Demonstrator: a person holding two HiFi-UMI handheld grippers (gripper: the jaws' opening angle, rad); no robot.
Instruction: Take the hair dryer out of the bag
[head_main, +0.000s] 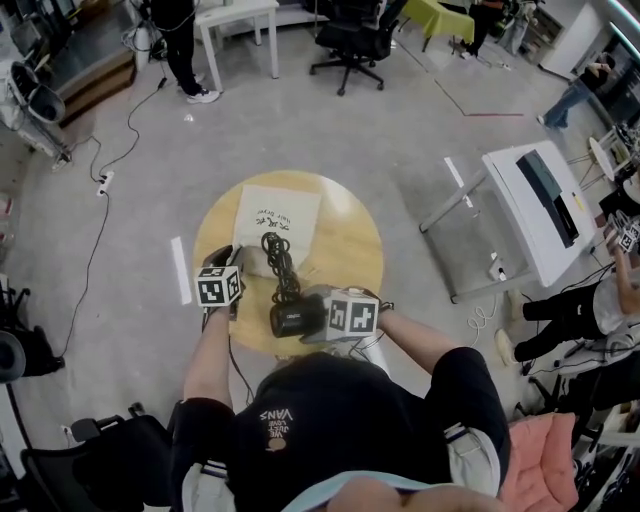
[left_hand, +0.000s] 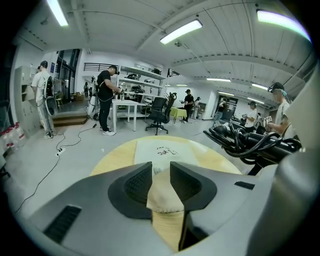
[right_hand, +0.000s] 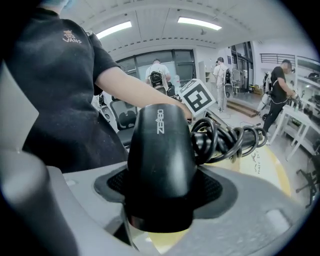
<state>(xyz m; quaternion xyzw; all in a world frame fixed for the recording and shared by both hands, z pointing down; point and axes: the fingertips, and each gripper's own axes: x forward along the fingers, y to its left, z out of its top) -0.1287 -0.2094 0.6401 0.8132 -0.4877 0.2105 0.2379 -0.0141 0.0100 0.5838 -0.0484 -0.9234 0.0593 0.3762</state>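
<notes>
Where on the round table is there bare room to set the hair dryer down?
The widest bare patch of the table lies between the bag and the right rim. A narrower strip runs between the bag and the left rim. The near edge is crowded: left hand-held gripper, right hand-held gripper, hair dryer, cord.

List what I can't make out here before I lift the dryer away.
- Bag near edge: head view, under the left gripper and cord.
- Plug: head view, too small among the dryer cord's coils.
- Right gripper: head view, jaws under its cube.
- Bag print: head view, too small.
</notes>
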